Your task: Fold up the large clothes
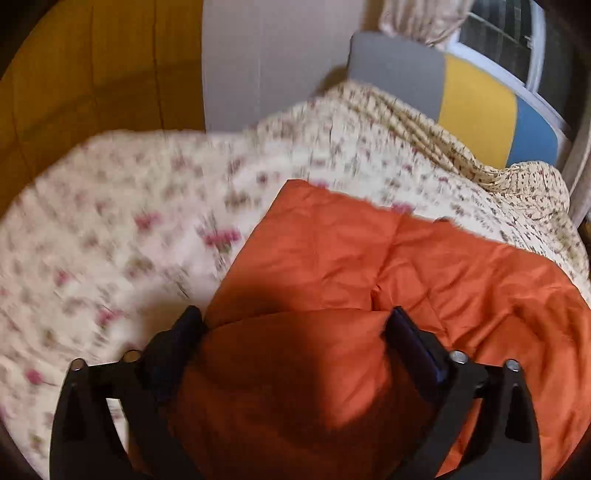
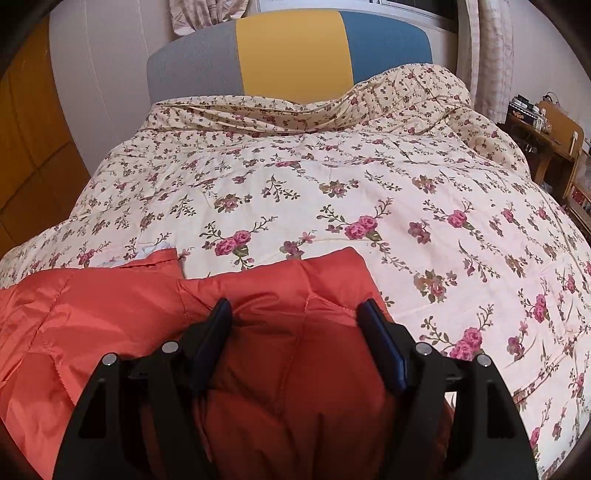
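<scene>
A puffy orange quilted nylon jacket (image 2: pixel 280 332) lies on a bed covered by a cream quilt printed with pink roses (image 2: pixel 332 192), at the near edge of the bed closest to both cameras. In the right wrist view the right gripper (image 2: pixel 295 314) has its jaws spread, with a thick stitched bulge of the jacket filling the space between them; whether the pads actually press the fabric I cannot tell. To its left the jacket spreads out flatter, with a sliver of pale lining at the top edge.

In the left wrist view the left gripper (image 1: pixel 295 317) likewise has its jaws spread wide around a rounded, shadowed mound of the orange jacket (image 1: pixel 332 258), which fills the gap; firm contact cannot be judged. The quilt on the left of this view is smeared by motion blur.

Behind the bed stands a padded headboard in grey, yellow and blue panels (image 2: pixel 291 51), with a curtained window (image 1: pixel 502 33) above it and a wooden desk (image 2: pixel 546 144) at the far right
</scene>
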`<control>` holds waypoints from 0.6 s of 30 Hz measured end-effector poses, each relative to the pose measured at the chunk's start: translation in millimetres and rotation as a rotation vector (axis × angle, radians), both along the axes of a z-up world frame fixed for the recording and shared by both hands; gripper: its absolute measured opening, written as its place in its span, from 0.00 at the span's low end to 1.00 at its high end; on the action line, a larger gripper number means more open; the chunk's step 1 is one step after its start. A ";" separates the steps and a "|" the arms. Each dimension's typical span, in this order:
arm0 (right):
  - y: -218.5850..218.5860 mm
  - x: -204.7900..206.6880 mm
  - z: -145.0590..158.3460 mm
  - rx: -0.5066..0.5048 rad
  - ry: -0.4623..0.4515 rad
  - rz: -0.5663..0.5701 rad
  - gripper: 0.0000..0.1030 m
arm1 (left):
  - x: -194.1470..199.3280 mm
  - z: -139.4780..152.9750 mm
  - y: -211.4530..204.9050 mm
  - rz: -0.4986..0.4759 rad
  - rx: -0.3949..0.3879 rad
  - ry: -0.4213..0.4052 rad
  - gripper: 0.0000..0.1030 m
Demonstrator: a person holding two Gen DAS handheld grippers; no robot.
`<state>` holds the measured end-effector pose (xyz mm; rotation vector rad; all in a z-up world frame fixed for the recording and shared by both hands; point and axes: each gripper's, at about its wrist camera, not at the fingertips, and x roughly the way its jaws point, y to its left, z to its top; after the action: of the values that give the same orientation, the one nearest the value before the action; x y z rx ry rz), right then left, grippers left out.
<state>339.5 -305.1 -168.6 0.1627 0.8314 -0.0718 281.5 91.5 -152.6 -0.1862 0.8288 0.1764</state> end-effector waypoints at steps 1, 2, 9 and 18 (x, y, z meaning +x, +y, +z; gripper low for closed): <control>-0.2 0.4 -0.5 0.001 0.002 0.000 0.70 | 5.3 -3.4 3.5 -0.001 -0.029 0.007 0.97; 0.1 0.4 -0.3 0.001 0.002 0.000 0.70 | 10.3 -6.8 5.0 -0.004 -0.046 0.019 0.97; 0.7 -5.9 7.9 -0.017 0.031 -0.001 0.74 | 8.4 -5.8 9.3 -0.012 -0.086 0.024 0.97; 13.5 -106.0 64.0 0.173 -0.118 0.025 0.68 | -102.2 36.1 12.1 -0.005 -0.102 -0.194 0.97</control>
<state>233.5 -291.6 -104.6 0.3164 0.7210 0.0335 179.3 103.7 -116.6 -0.2926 0.6457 0.1097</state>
